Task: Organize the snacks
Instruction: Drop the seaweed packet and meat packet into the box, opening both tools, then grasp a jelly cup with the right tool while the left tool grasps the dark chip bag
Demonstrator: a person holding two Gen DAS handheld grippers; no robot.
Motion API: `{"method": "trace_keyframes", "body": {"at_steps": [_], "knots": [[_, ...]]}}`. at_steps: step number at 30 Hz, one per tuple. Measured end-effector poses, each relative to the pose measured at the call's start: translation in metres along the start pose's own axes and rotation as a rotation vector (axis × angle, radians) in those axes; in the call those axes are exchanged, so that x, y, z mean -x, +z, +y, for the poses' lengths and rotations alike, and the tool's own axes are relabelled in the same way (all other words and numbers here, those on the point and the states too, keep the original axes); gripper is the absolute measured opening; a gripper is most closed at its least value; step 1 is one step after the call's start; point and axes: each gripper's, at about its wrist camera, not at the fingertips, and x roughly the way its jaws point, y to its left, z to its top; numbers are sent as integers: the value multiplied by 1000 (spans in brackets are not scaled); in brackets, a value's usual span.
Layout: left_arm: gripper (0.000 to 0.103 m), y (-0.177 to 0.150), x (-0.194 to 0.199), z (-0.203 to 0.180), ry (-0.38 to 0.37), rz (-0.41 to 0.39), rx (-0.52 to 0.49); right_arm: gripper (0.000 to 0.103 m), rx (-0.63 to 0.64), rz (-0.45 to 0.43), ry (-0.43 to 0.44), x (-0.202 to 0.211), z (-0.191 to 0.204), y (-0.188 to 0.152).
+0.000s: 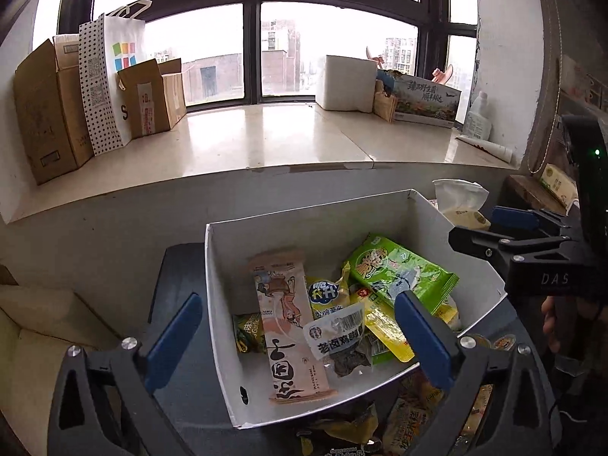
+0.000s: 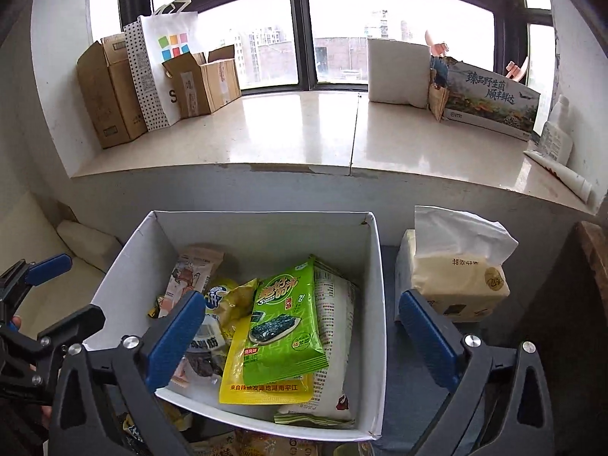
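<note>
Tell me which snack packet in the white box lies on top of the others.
The green seaweed packet: it rests across the yellow packet and a white one, nothing covering it.

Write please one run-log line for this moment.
left gripper: open, empty | right gripper: open, empty | white box: holds snacks, green seaweed pack on top | loose snacks: outside box

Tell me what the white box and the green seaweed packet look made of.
White box: looks like thin matte cardboard, with folded corners and a raw cut rim. Green seaweed packet: probably glossy printed plastic film, with crimped, serrated end seals and soft highlights.
</note>
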Motion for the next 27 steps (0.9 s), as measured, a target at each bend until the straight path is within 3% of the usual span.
{"method": "trace_keyframes", "body": {"at_steps": [6, 9, 12, 15, 21, 27], "knots": [[103, -13, 31, 4, -59, -22, 31, 103, -52, -102, 56, 51, -14, -21], [103, -30, 57, 2, -78, -46, 34, 103, -70, -137, 87, 82, -18, -48], [103, -57, 86, -4, -98, -67, 35, 103, -56, -147, 64, 107, -21, -85], [103, -89, 112, -14, -118, -80, 28, 103, -88, -124, 53, 122, -28, -127], [103, -150, 128, -32, -148, -12, 39, 103, -110, -26, -60, 119, -41, -199], [103, -176, 124, -44, -155, 41, 29, 103, -121, 22, -80, 93, -56, -211]]}}
